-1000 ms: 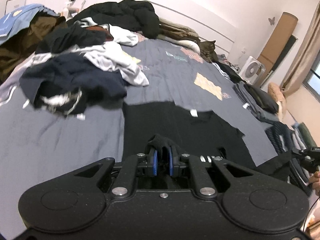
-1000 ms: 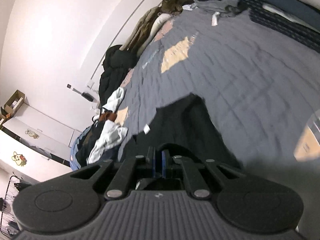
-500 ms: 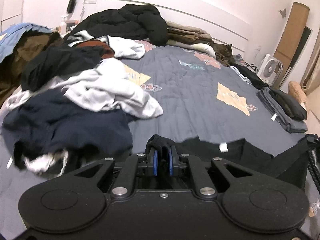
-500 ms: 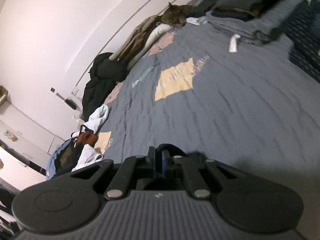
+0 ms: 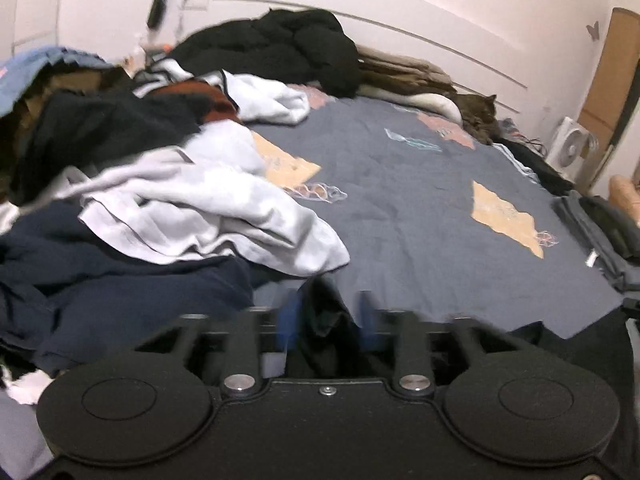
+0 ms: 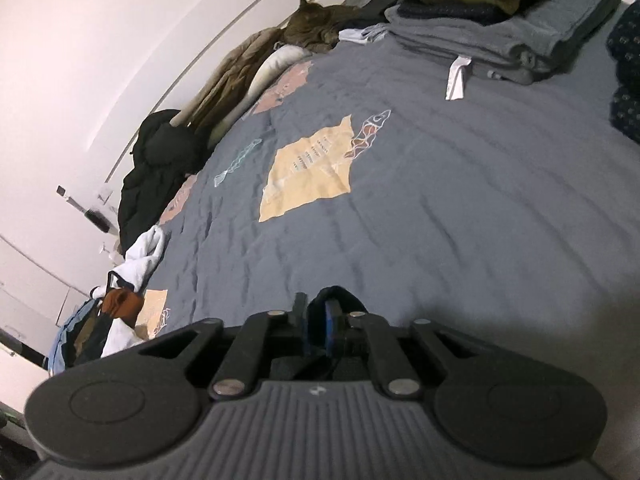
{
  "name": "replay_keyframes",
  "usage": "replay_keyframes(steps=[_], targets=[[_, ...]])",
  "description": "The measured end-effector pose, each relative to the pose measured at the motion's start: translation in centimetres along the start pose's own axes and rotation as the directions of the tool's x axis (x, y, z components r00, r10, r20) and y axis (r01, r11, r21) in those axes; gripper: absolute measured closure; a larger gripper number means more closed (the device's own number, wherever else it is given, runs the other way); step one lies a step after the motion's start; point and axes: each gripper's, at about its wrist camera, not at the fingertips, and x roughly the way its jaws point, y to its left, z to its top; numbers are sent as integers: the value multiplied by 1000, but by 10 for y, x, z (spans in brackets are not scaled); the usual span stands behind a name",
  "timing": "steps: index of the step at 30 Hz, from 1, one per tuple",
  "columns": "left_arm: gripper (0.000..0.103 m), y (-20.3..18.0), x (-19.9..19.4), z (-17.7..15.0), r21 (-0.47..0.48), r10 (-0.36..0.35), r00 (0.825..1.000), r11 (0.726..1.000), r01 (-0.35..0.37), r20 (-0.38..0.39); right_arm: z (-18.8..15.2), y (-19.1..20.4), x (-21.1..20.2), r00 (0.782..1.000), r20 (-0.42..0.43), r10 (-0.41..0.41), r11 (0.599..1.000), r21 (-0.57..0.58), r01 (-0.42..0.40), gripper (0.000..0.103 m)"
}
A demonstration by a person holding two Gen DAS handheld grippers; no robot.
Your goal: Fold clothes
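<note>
The left gripper (image 5: pixel 327 320) has just been opening, its blue pads now apart with a fold of the black garment (image 5: pixel 320 320) loose between them. The right gripper (image 6: pixel 316 326) pinches dark cloth (image 6: pixel 336 294) at the near edge of the grey bedspread (image 6: pixel 440 200). Unfolded clothes (image 5: pixel 180 200) are heaped to the left, and folded grey items (image 6: pixel 500 36) lie far right.

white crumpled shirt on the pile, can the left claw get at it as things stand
Probably not yet: the white crumpled shirt lies uncovered ahead and to the left, but the left claw, jaws just opening, has black t-shirt fabric between its blue pads.
</note>
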Motion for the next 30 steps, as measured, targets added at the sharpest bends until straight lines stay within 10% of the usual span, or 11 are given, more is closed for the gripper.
replay_keyframes(steps=[5, 18, 30], targets=[[41, 5, -37, -15, -8, -37, 999, 999, 37, 28, 0, -3, -23, 998, 67, -2, 999, -47, 5, 44], [39, -55, -187, -172, -218, -98, 993, 970, 111, 67, -151, 16, -174, 999, 47, -7, 988, -156, 14, 40], [35, -32, -215, -238, -520, -132, 986, 838, 168, 106, -239, 18, -231, 996, 83, 29, 999, -42, -26, 39]])
